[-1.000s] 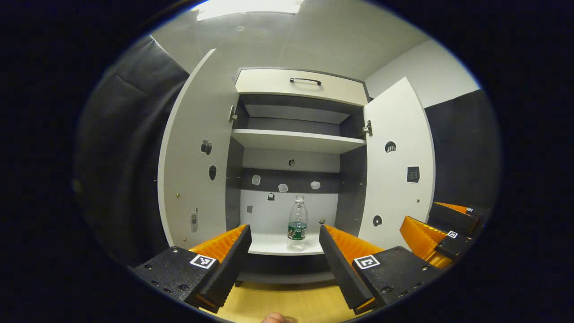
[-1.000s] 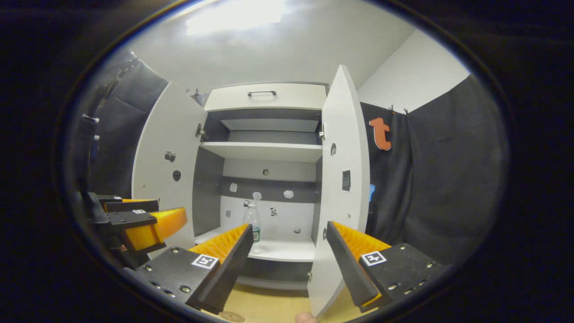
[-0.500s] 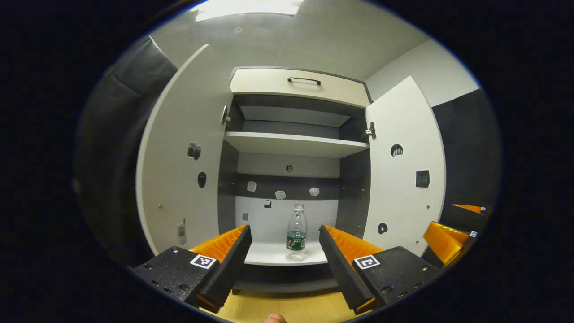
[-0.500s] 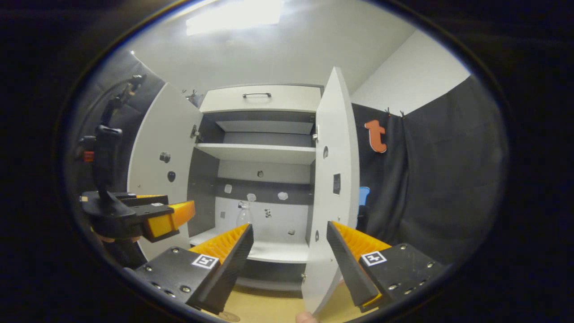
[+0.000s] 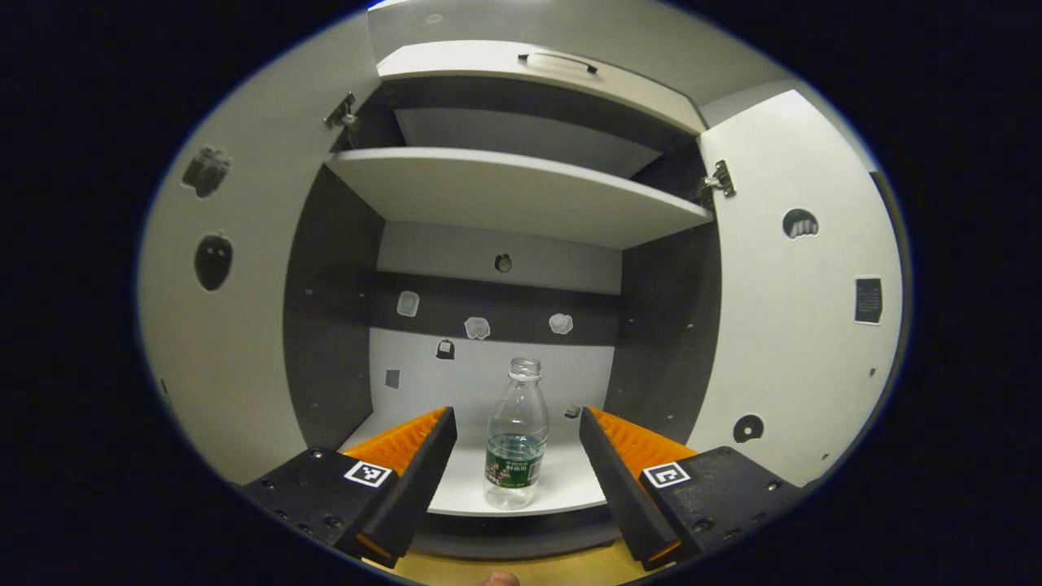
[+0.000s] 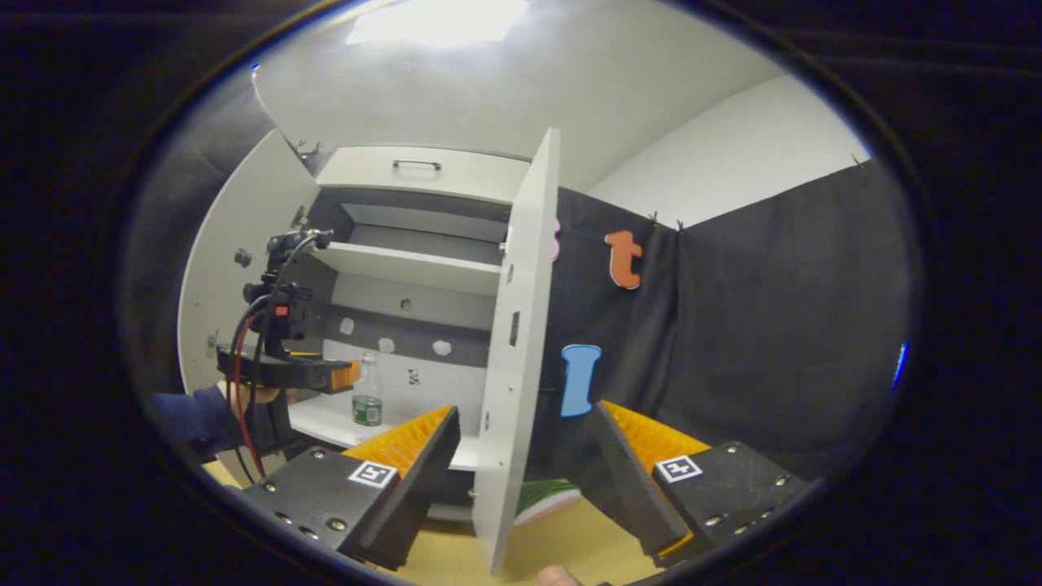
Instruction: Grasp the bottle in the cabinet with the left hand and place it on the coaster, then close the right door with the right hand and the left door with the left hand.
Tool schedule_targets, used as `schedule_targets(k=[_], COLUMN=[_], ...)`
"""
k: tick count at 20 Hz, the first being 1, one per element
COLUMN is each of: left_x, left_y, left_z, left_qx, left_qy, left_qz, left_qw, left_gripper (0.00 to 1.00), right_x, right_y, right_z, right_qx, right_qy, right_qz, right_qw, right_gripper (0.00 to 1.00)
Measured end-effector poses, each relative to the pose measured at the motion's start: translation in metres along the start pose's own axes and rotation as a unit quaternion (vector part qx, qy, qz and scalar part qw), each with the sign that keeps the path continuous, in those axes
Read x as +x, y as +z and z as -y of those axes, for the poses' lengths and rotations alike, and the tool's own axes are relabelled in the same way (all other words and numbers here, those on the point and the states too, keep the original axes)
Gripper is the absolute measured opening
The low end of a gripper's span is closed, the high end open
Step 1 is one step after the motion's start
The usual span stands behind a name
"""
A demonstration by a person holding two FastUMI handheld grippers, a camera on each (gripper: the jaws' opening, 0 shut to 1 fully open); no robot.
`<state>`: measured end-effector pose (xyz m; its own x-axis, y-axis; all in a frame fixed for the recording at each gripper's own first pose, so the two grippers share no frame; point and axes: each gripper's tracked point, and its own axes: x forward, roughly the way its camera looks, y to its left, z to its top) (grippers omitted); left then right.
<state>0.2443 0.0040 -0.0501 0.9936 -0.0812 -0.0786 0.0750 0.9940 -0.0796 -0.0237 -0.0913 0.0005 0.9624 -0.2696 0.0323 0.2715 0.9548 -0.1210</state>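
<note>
Currently left claw [image 5: 514, 443] wide open, empty; bottle [image 5: 515, 439] upright ahead, centred between fingers, untouched. Advise level advance, close at label. Right claw [image 6: 525, 443] open, empty.

Nothing legible anywhere. Carrying a green label, the bottle [image 5: 515, 439] on the bottom shelf, its print too small for reading. Showing square black-and-white coded markers, no letters or numbers, on the left tongs [image 5: 513, 456] and the right tongs [image 6: 525, 468]. Bearing small picture stickers and one dark square patch, the cabinet doors [image 5: 802, 293], their detail too fine for making out. Same green label on the bottle in the right gripper view, unreadable.
</note>
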Motion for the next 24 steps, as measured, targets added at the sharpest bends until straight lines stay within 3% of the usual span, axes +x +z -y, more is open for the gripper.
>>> schedule_targets(k=[2,5,9,10,13,17,24], left_x=[0.028,0.06,0.089,0.094,0.099,0.081,0.0], left_y=[-0.007,-0.013,-0.024,-0.027,-0.028,-0.025,-0.022], left_z=[-0.002,0.0,-0.001,-0.004,-0.004,-0.003,0.01], left_qx=[0.003,0.014,0.037,0.043,0.052,0.041,0.025], left_qy=[0.003,-0.001,-0.003,-0.003,-0.008,-0.029,-0.093], left_qz=[-0.009,-0.017,-0.034,-0.039,-0.048,-0.055,-0.045], left_qw=[1.0,1.0,0.999,0.998,0.997,0.997,0.994], left_gripper=[0.96,0.96,0.96,0.96,0.76,0.71,0.7], right_x=[0.001,0.005,0.011,0.013,0.015,0.019,0.013], right_y=[-0.004,-0.013,-0.019,-0.021,-0.027,-0.027,-0.025], right_z=[0.018,0.035,0.039,0.038,0.035,0.032,0.032], right_qx=[-0.007,-0.01,-0.005,-0.002,-0.001,0.004,0.007], right_qy=[-0.028,-0.057,-0.065,-0.063,-0.056,-0.045,-0.021], right_qz=[-0.001,-0.012,-0.014,-0.014,-0.021,-0.017,-0.018], right_qw=[1.0,0.998,0.998,0.998,0.998,0.999,1.0], right_gripper=[0.95,1.0,1.0,0.96,0.96,1.0,0.96])
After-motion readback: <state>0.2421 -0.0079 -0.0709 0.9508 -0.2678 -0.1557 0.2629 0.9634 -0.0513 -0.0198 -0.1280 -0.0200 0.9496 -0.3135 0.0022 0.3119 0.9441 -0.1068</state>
